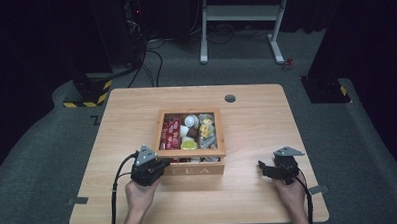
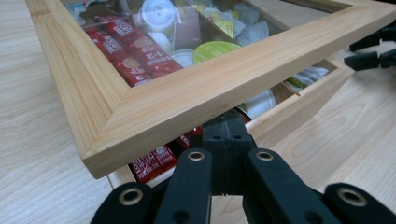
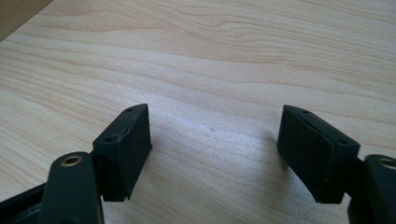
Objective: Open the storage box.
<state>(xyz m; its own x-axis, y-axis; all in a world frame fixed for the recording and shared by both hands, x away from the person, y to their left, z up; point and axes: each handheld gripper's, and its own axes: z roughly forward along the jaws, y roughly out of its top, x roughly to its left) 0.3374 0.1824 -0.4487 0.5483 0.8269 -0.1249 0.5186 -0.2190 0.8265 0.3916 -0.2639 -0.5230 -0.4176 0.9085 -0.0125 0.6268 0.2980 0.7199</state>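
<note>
at near-left corner of tea box point(image 1: 191, 168): left gripper point(image 1: 161, 165), jaws closed, wedged beneath raised lid point(image 2: 201, 91); right gripper point(image 1: 263, 169) well apart rightward, jaws parted, empty.

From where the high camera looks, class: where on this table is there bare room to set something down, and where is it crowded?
Bare wood lies left of the tea box, right of it out to the right tool, and behind it around the grey cable hole. It is crowded at the box's near left corner, where the left tool sits under the raised lid.
</note>
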